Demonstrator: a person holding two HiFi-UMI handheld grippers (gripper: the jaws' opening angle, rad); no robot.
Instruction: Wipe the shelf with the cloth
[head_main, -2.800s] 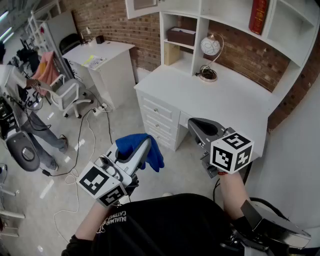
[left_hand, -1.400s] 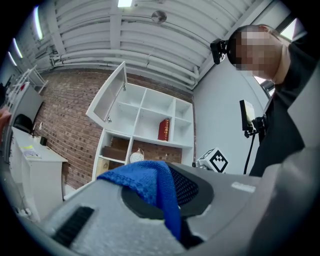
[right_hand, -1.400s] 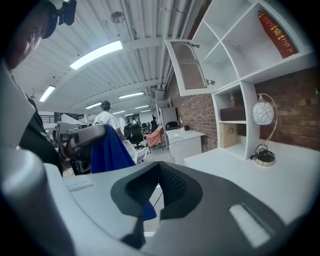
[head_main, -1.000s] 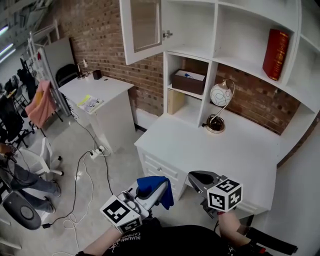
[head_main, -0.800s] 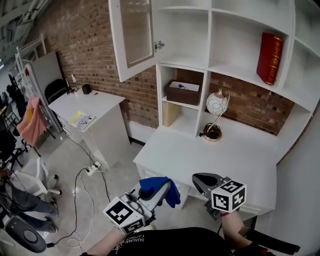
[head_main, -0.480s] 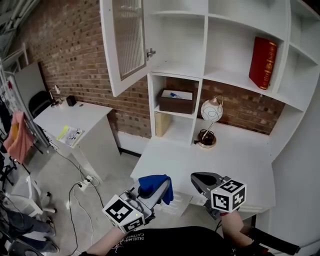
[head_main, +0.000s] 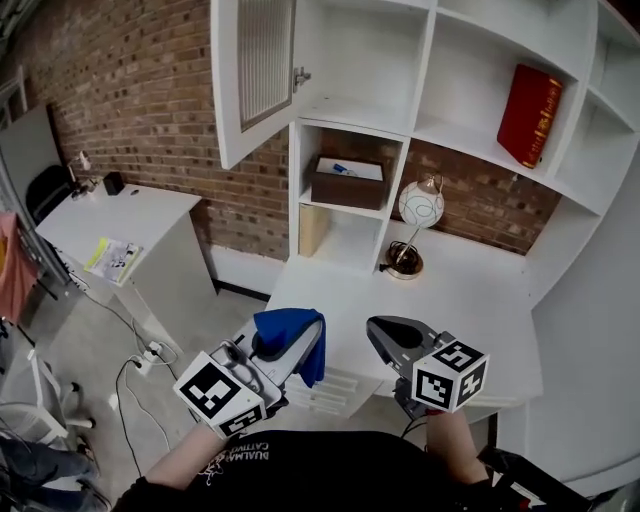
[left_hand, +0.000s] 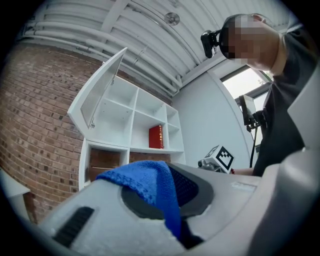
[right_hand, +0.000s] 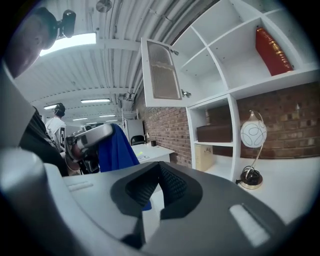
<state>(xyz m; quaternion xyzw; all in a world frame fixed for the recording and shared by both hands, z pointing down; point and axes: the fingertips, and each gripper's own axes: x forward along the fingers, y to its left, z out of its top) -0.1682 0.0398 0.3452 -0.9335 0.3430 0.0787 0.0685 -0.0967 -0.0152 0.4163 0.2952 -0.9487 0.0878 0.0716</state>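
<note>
In the head view my left gripper (head_main: 303, 337) is shut on a blue cloth (head_main: 288, 328) that drapes over its tip, in front of the white desk's left front corner. My right gripper (head_main: 380, 334) is beside it, shut and holding nothing. Both are well below the white shelf unit (head_main: 380, 125). The left gripper view has the cloth (left_hand: 150, 182) bunched between the jaws, with the shelf unit (left_hand: 132, 131) far ahead. In the right gripper view my right gripper (right_hand: 159, 186) is shut, with the cloth (right_hand: 117, 146) hanging at the left.
An open cabinet door (head_main: 255, 70) juts out at the shelf's upper left. A red book (head_main: 529, 114) stands on the right shelf, a brown box (head_main: 347, 183) sits in a lower cubby, and a globe lamp (head_main: 417, 205) is on the desk (head_main: 480, 300). Another desk (head_main: 100, 220) is at the left.
The head view has tilted up from the floor and desk to the shelves. Both grippers have come closer to the desk front. The cloth stays in the left gripper.
</note>
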